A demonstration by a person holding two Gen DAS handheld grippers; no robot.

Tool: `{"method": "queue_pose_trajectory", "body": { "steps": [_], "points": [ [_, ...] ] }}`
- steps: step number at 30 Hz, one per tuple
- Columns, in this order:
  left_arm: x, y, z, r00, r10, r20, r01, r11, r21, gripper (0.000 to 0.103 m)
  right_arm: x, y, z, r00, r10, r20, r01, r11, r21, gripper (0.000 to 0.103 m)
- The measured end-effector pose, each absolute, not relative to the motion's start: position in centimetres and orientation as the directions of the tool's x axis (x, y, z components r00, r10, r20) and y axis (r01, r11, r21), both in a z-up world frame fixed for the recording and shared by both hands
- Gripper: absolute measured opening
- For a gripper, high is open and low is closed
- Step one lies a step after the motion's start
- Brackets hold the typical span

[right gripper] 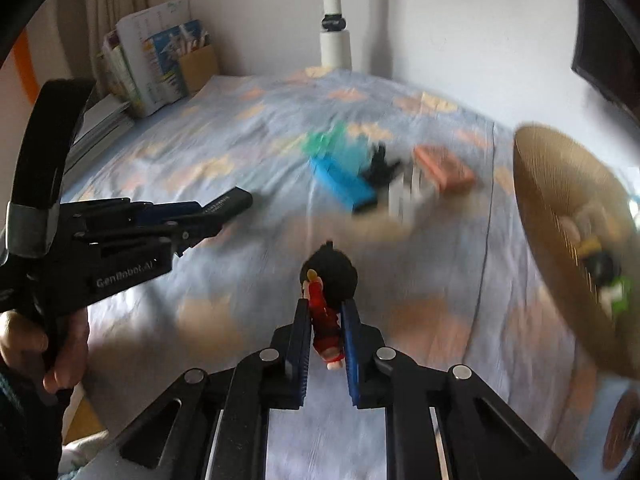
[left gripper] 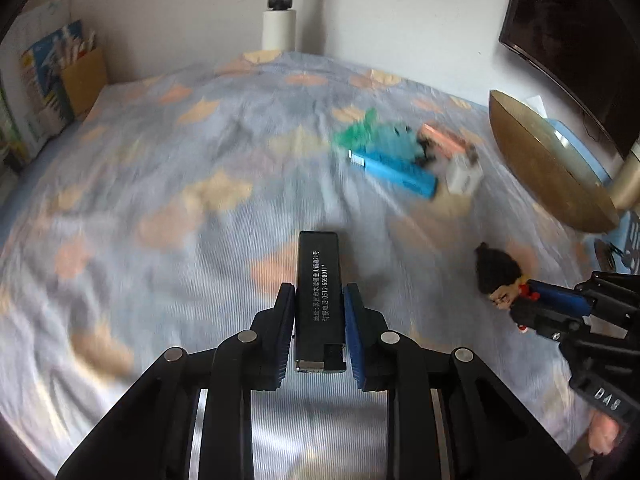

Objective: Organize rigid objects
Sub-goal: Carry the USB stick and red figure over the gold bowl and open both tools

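Observation:
My left gripper [left gripper: 319,292] is shut on a black lighter [left gripper: 319,280] with white print and holds it above the bed; it also shows in the right wrist view [right gripper: 224,205]. My right gripper [right gripper: 326,308] is shut on a small doll [right gripper: 328,300] with black hair and a red body; the doll shows at the right in the left wrist view [left gripper: 500,276]. A blurred pile lies farther back: a blue lighter [left gripper: 394,172], a green item [left gripper: 356,132], an orange lighter [left gripper: 444,140], a white block [left gripper: 464,176] and a small black piece [right gripper: 380,166].
A golden woven bowl [right gripper: 560,216] stands tilted at the right with small items inside. Books and a cardboard box [right gripper: 160,60] lean against the wall at the back left. A white pole [left gripper: 280,8] rises behind the patterned bedsheet [left gripper: 160,200].

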State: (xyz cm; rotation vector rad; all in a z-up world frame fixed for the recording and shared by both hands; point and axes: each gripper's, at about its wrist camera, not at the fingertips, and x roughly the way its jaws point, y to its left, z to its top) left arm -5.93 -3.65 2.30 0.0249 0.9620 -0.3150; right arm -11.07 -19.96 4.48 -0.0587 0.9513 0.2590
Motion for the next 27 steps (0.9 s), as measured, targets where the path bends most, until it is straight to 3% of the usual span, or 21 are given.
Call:
{"method": "queue_pose_trajectory", "body": {
  "steps": [4, 7, 9, 11, 15, 21, 23, 27],
  "points": [
    [-7.7, -2.7, 2.2, 0.523, -0.269, -0.809, 0.266, 0.953, -0.144, 0.021, -13.6, -21.0, 4.3, 0.543, 0.222, -0.81, -0.236, 0.966, 0.107, 0.014],
    [-8.1, -2.6, 2.1, 0.528, -0.258, -0.809, 0.26, 0.956, -0.135, 0.022, -13.8, -21.8, 3.7, 0.506, 0.232, -0.83, -0.205, 0.968, 0.145, 0.032],
    [-8.2, -2.6, 2.0, 0.521, -0.265, -0.812, 0.259, 0.955, -0.145, 0.039, -13.8, -22.5, 3.6, 0.508, 0.215, -0.834, -0.172, 0.974, 0.147, 0.043],
    [-7.9, -2.8, 1.9, 0.522, -0.266, -0.81, 0.258, 0.955, -0.147, 0.039, -14.0, -22.7, 3.8, 0.512, 0.221, -0.83, -0.165, 0.974, 0.157, 0.06],
    [-6.5, -4.0, 1.7, 0.531, -0.208, -0.821, 0.251, 0.965, -0.082, 0.039, -13.0, -21.7, 3.5, 0.465, 0.248, -0.85, -0.194, 0.965, 0.175, 0.06],
    [-6.5, -5.0, 1.5, 0.559, -0.161, -0.813, 0.258, 0.966, -0.014, 0.036, -11.6, -18.3, 2.6, 0.481, 0.176, -0.859, -0.24, 0.969, 0.063, 0.059],
    [-6.9, -4.9, 1.6, 0.569, -0.168, -0.805, 0.256, 0.966, -0.021, 0.022, -11.4, -17.4, 2.5, 0.51, 0.13, -0.85, -0.234, 0.972, 0.008, 0.038],
    [-7.2, -4.8, 2.3, 0.545, -0.237, -0.804, 0.29, 0.953, -0.085, 0.021, -11.5, -17.2, 2.7, 0.544, 0.128, -0.829, -0.241, 0.971, -0.008, 0.032]
  ]
}}
